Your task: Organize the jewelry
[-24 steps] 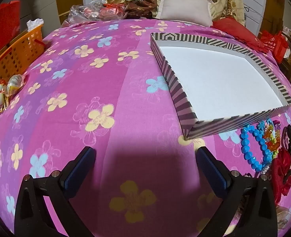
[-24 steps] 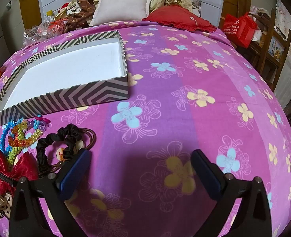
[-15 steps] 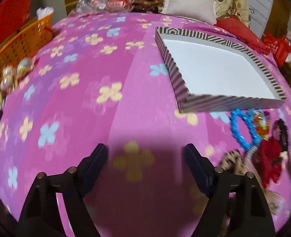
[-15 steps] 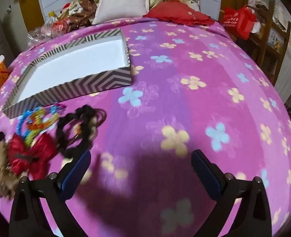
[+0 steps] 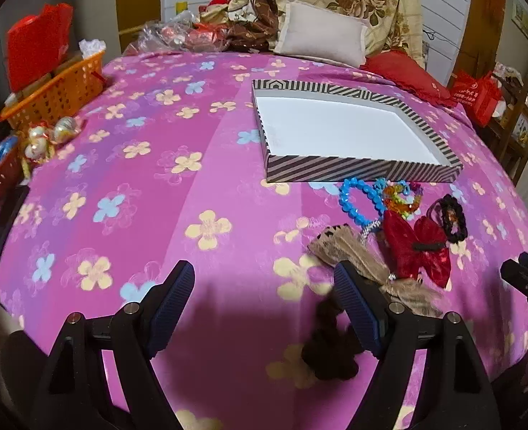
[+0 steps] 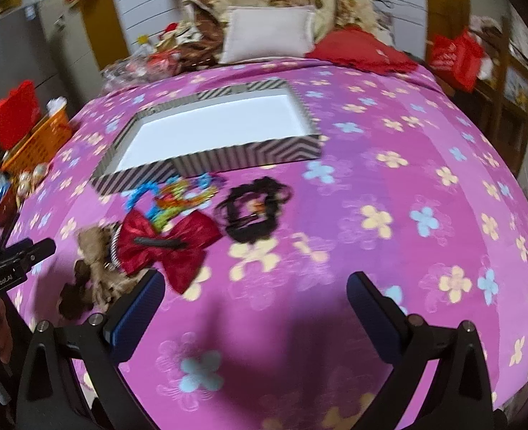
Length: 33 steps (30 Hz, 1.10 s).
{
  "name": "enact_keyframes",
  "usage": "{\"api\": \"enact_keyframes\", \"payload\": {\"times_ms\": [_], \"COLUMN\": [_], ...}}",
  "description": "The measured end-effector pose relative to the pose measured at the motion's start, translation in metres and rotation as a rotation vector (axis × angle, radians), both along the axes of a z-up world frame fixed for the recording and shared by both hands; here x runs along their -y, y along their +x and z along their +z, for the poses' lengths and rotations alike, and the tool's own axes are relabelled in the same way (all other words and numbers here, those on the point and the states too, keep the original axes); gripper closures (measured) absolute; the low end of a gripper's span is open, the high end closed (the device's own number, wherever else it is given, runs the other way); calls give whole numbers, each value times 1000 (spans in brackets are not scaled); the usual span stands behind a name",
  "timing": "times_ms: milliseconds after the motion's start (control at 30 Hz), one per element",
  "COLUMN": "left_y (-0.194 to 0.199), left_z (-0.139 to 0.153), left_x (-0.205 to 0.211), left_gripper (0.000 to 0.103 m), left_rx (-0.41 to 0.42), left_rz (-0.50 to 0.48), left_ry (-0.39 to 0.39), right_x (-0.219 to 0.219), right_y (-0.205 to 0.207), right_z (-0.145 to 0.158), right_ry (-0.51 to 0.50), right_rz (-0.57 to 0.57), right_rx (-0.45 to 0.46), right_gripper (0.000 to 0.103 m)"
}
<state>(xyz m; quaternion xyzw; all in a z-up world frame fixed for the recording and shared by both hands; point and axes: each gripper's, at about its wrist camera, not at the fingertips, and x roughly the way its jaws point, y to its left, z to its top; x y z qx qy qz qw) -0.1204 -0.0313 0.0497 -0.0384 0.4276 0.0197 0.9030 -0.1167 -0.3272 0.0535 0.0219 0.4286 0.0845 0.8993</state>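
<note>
A shallow black-and-white striped box [image 5: 353, 170] [image 6: 228, 161] with a white floor lies empty on the pink flowered bedspread. In front of it lies a pile of accessories: a blue bead bracelet [image 5: 359, 200] [image 6: 138, 193], multicoloured bead bracelets [image 5: 402, 197] [image 6: 188, 193], a red bow [image 5: 416, 243] [image 6: 171, 243], a black scrunchie [image 5: 452, 218] [image 6: 253, 208], a tan furry hair piece [image 5: 350, 251] [image 6: 95, 251] and a dark brown piece [image 5: 328, 344] [image 6: 72, 297]. My left gripper [image 5: 264, 301] hovers open just left of the pile. My right gripper [image 6: 255, 308] hovers open just right of the red bow, nothing between its fingers.
An orange basket [image 5: 54, 89] [image 6: 38, 143] and round gold-wrapped ornaments [image 5: 45, 136] sit at the bed's left edge. Pillows [image 5: 321, 32] and a folded quilt lie at the head. Red bags [image 5: 479, 93] and a wooden shelf stand to the right.
Both grippers have pulled back and risen from the bedspread, so the box and the whole pile of accessories now show in each view. The jaws stay open and nothing was picked up.
</note>
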Motion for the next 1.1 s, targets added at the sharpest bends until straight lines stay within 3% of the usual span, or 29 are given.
{"api": "enact_keyframes", "payload": {"times_ms": [333,700,1100], "left_y": [-10,-18,-21], "left_z": [-1,5,2], "left_x": [20,24,27], "left_gripper": [46,48,48], "left_rx": [11,42,18], "left_rz": [-18,-15,-38], "left_ry": [68,74,50], "right_x": [-17,-24,-33], "right_y": [-6,-13,-16], "right_z": [-1,-2,-3], "right_ry": [-48,-65,-49], "right_rz": [43,60,96], "right_rx": [32,36,34], "right_gripper": [0,0,0]}}
